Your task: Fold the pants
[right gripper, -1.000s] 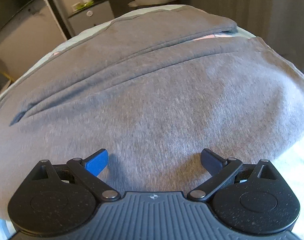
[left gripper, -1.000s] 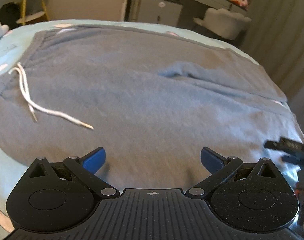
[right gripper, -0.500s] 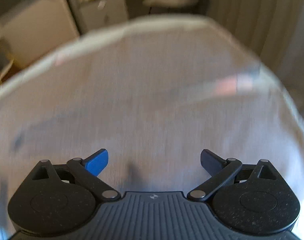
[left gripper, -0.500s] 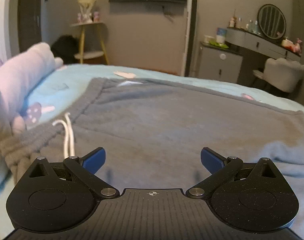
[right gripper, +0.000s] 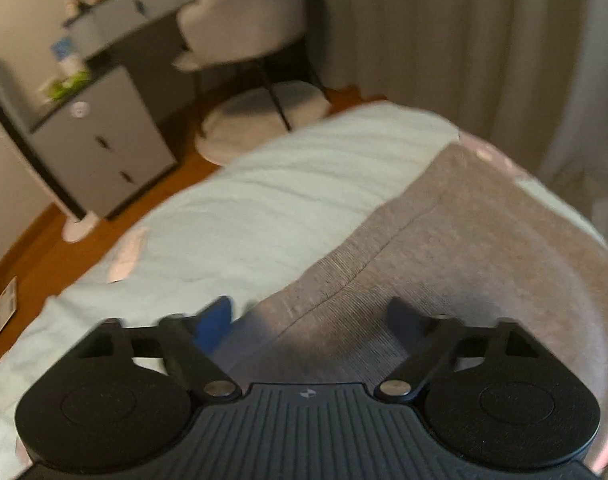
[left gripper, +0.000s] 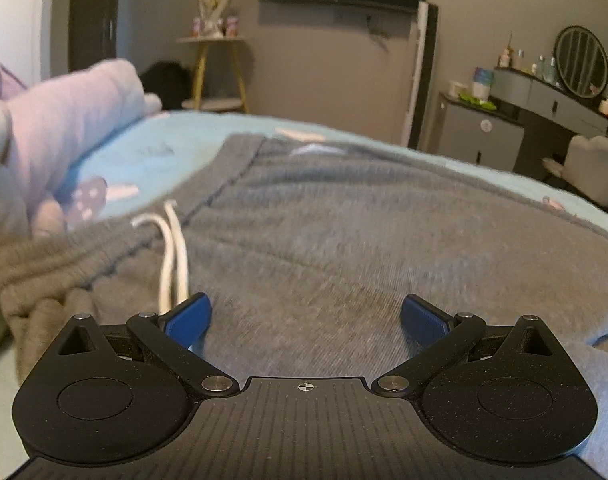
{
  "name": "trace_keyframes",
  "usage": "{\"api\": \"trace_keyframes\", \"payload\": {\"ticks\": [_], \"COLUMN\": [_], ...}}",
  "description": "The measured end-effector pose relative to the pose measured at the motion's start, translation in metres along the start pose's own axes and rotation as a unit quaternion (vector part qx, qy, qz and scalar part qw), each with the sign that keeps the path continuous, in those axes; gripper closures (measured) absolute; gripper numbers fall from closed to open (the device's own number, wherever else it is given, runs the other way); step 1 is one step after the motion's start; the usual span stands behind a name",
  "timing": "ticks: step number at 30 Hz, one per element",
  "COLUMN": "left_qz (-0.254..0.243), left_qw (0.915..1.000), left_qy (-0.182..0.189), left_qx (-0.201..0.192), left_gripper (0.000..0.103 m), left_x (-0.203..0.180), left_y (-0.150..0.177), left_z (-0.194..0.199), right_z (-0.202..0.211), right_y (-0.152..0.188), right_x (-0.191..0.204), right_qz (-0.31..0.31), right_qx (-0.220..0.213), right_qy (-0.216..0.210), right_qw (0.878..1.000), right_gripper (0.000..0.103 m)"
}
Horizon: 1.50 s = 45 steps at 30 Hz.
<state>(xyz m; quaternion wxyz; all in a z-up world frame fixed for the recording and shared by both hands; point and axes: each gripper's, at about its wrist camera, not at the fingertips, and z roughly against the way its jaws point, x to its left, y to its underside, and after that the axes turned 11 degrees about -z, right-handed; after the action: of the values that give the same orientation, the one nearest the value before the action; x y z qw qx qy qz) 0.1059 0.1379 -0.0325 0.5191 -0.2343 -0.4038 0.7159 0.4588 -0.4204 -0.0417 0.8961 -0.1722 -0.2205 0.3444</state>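
Now, your left gripper (left gripper: 305,314) hung wide over the pants (left gripper: 343,240) near the drawstring (left gripper: 172,256), which could've snagged. Your right gripper (right gripper: 309,314), jaws just narrowing on nothing, straddled the hem corner (right gripper: 383,240); blur risked a miss.

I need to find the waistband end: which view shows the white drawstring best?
The left wrist view: the drawstring runs in plain sight from the waistband toward the left gripper's fingers. The right wrist view shows none of it, only a hemmed leg end.
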Motion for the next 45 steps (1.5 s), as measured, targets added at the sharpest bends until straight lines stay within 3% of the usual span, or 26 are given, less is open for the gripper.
{"api": "trace_keyframes", "payload": {"ticks": [3, 5, 7, 9, 13, 15, 17, 19, 21, 24, 26, 28, 30, 31, 34, 36, 38, 41, 43, 44, 45], "left_qz": [-0.002, -0.010, -0.013, -0.015, -0.016, -0.002, 0.005, 0.001, -0.014, -0.035, -0.032, -0.027, -0.032, -0.030, 0.007, 0.032, 0.050, 0.080, 0.105, 0.114, 0.122], "left_qw": [0.9999, 0.9999, 0.9998, 0.9998, 0.9998, 0.9999, 0.9996, 0.9992, 0.9992, 0.9980, 0.9970, 0.9950, 0.9902, 0.9876, 0.9809, 0.9750, 0.9707, 0.9696, 0.9645, 0.9624, 0.9618], "left_qy": [-0.001, -0.006, -0.007, -0.006, 0.006, 0.013, 0.026, 0.037, 0.039, 0.052, 0.070, 0.095, 0.135, 0.154, 0.191, 0.211, 0.216, 0.196, 0.193, 0.186, 0.171], "left_qx": [0.011, 0.011, 0.015, 0.013, 0.008, 0.008, 0.013, 0.014, 0.002, -0.004, -0.004, -0.013, -0.010, -0.001, 0.037, 0.063, 0.094, 0.123, 0.147, 0.161, 0.175], "left_gripper": [0.000, 0.000, 0.000, 0.000, 0.000, 0.000, 0.000, 0.000, 0.000, 0.000, 0.000, 0.000, 0.000, 0.000, 0.000, 0.000, 0.000, 0.000, 0.011, 0.037, 0.046], "left_x": [-0.001, -0.004, -0.005, -0.005, -0.001, 0.001, 0.001, -0.002, -0.008, -0.017, -0.020, -0.023, -0.026, -0.028, -0.033, -0.036, -0.039, -0.044, -0.045, -0.046, -0.046], "left_y": [0.005, 0.008, 0.009, 0.011, 0.009, 0.008, 0.006, 0.003, 0.001, -0.004, -0.013, -0.029, -0.051, -0.064, -0.097, -0.113, -0.122, -0.126, -0.126, -0.125, -0.124], "left_z": [-0.009, -0.010, -0.012, -0.012, -0.006, -0.001, 0.004, 0.009, 0.018, 0.029, 0.033, 0.037, 0.030, 0.022, -0.014, -0.044, -0.074, -0.110, -0.131, -0.139, -0.146], "right_z": [-0.008, -0.011, -0.006, 0.007, 0.064, 0.103, 0.142, 0.173, 0.186, 0.178, 0.180, 0.186, 0.188, 0.185, 0.168, 0.153, 0.139, 0.126, 0.119, 0.117, 0.116], "right_y": [-0.001, -0.001, 0.000, 0.003, 0.020, 0.042, 0.076, 0.117, 0.152, 0.175, 0.174, 0.167, 0.162, 0.160, 0.158, 0.154, 0.151, 0.144, 0.136, 0.132, 0.128], "right_x": [-0.007, -0.011, -0.021, -0.033, -0.073, -0.114, -0.157, -0.196, -0.219, -0.244, -0.248, -0.238, -0.222, -0.208, -0.170, -0.153, -0.150, -0.150, -0.155, -0.158, -0.161], "right_qz": [-0.028, -0.019, -0.011, -0.014, -0.008, -0.034, -0.027, -0.025, -0.011, 0.009, 0.021, 0.044, 0.082, 0.114, 0.216, 0.252, 0.252, 0.235, 0.212, 0.202, 0.190], "right_qx": [-0.014, -0.014, -0.016, -0.016, -0.060, -0.080, -0.108, -0.114, -0.093, -0.056, -0.068, -0.098, -0.118, -0.123, -0.140, -0.135, -0.119, -0.104, -0.092, -0.088, -0.088], "right_qy": [0.010, 0.021, -0.001, -0.029, -0.104, -0.148, -0.165, -0.169, -0.155, -0.104, -0.087, -0.079, -0.091, -0.090, -0.079, -0.063, -0.053, -0.051, -0.054, -0.057, -0.063], "right_qw": [0.999, 0.999, 1.000, 0.999, 0.993, 0.985, 0.980, 0.979, 0.983, 0.993, 0.994, 0.991, 0.985, 0.982, 0.963, 0.956, 0.959, 0.965, 0.971, 0.974, 0.976], "right_gripper": [0.045, 0.066, 0.093, 0.101, 0.101, 0.101, 0.101, 0.101, 0.100, 0.098, 0.088, 0.055, 0.042, 0.042, 0.042, 0.042, 0.042, 0.052, 0.077, 0.082, 0.090]}}
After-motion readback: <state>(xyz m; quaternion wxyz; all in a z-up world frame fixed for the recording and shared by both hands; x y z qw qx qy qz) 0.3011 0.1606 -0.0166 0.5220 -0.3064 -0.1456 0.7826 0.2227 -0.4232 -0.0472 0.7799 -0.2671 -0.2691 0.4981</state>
